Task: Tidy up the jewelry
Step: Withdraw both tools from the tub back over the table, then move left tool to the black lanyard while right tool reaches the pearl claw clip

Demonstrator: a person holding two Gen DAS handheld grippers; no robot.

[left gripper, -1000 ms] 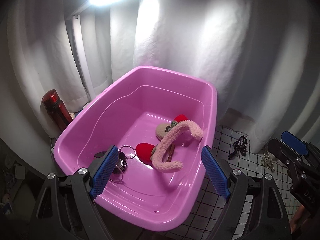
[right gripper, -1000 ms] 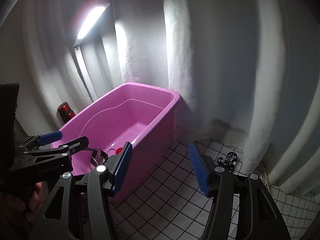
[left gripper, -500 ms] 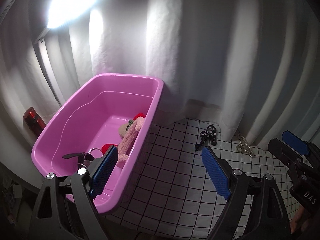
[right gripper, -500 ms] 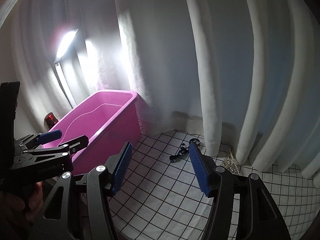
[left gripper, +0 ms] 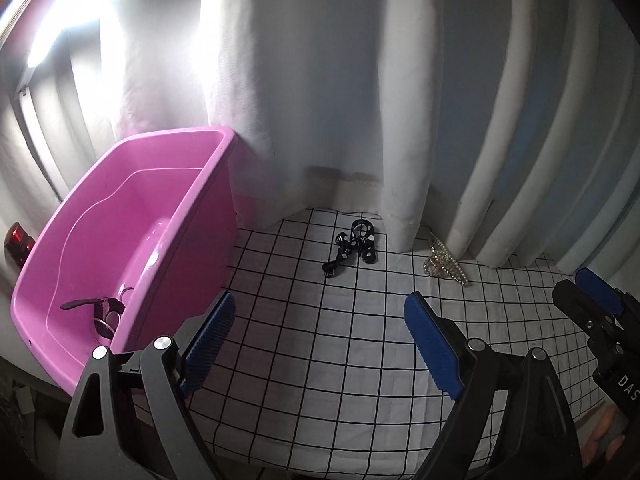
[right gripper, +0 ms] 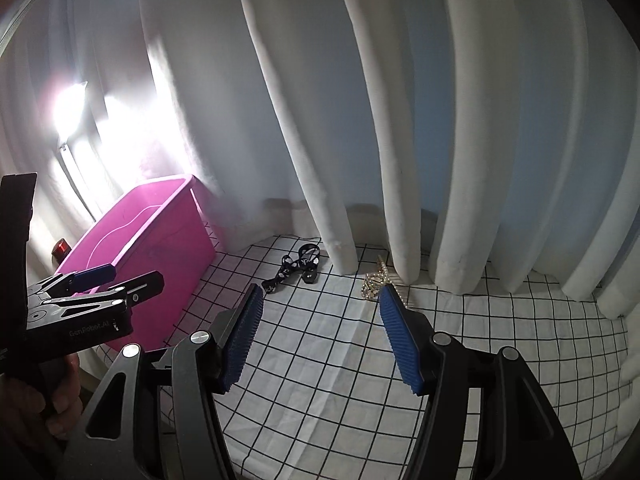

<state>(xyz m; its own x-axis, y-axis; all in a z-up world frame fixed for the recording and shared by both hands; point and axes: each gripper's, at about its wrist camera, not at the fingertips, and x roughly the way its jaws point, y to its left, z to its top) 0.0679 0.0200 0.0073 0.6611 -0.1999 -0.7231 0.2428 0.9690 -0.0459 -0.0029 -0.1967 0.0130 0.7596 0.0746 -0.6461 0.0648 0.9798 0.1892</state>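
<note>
A black strap-like jewelry piece [left gripper: 354,246] [right gripper: 296,266] lies on the checked cloth near the curtain's hem. A pale beaded chain [left gripper: 444,264] [right gripper: 374,282] rests to its right. The pink tub [left gripper: 120,236] [right gripper: 140,236] stands at the left; in the left wrist view only a dark watch and metal rings [left gripper: 104,310] show inside it. My left gripper [left gripper: 320,336] hovers open over the cloth, right of the tub, nothing between its blue pads. My right gripper [right gripper: 318,336] is open too, empty, short of the two pieces.
White curtains [right gripper: 360,120] hang along the back of the cloth-covered surface [left gripper: 320,380]. A bright lamp [left gripper: 60,40] glares at the upper left. A red bottle [left gripper: 16,240] stands behind the tub. A hand [right gripper: 52,408] holds the left gripper at the left edge.
Both grippers have swung right, away from over the pink tub and out across the checked cloth. The black piece and the beaded chain now sit nearer and more central. Both jaws stayed empty.
</note>
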